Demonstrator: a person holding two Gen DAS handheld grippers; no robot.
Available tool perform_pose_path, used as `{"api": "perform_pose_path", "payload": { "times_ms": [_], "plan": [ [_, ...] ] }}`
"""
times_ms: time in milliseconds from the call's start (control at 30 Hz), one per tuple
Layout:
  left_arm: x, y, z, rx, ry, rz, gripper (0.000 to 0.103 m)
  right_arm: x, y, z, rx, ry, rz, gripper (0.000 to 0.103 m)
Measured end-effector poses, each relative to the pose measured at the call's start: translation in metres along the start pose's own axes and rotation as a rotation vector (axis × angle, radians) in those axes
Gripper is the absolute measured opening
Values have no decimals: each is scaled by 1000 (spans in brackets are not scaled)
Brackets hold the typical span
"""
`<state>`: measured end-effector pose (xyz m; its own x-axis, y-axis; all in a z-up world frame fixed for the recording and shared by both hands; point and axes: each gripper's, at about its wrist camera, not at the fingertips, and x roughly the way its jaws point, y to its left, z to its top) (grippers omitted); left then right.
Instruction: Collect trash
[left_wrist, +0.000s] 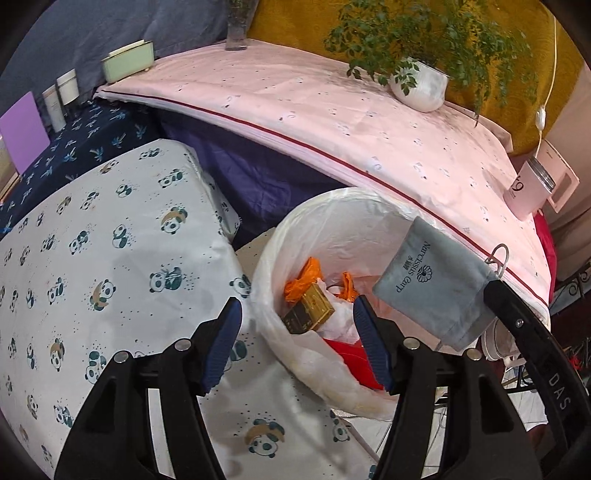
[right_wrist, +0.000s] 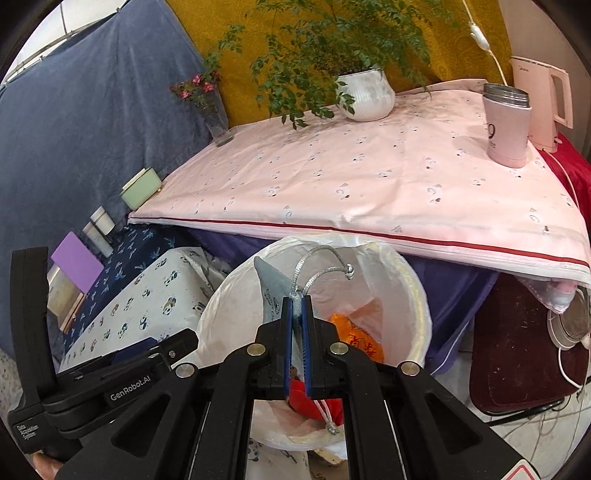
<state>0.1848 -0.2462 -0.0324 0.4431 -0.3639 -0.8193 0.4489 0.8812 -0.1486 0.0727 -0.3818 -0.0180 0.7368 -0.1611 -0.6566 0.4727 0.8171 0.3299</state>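
Right gripper (right_wrist: 298, 314): clamped on the grey fabric drawstring pouch (left_wrist: 432, 284), which is held above the white-lined round waste bin (left_wrist: 280, 236).
Left gripper (left_wrist: 297, 343): jaws apart, nothing held, poised over the bin's near rim.
Risk: the silver drawstring loop (right_wrist: 321, 262) may catch on a finger at release; the pouch could land on the rim.
Bin contents: gold box (left_wrist: 308, 314), orange wrappers.
Surroundings: pink-clothed table edge (left_wrist: 332, 155) overhangs the bin behind; panda-print cloth (left_wrist: 110, 258) lies alongside.

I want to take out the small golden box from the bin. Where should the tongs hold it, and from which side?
Come from above through the bin's open mouth. The golden box lies tilted on the trash, so close the tongs across its two long sides, which are narrow and flat.
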Motion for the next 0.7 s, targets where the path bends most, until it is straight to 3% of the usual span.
{"api": "perform_pose_path", "payload": {
  "times_ms": [167,233,467,700],
  "plan": [
    [0,9,-1,-12,-3,16,61,11,12,-3,-16,24,14,7],
    [-1,11,-2,-16,-9,24,66,14,15,-4,-20,33,21,11],
    [-6,15,-4,-19,-23,41,68,10,21,-4,-28,24,20,20],
    [-20,17,-11,-15,-46,60,72,-6,26,-8,-60,20,7,36]
  ]
}}
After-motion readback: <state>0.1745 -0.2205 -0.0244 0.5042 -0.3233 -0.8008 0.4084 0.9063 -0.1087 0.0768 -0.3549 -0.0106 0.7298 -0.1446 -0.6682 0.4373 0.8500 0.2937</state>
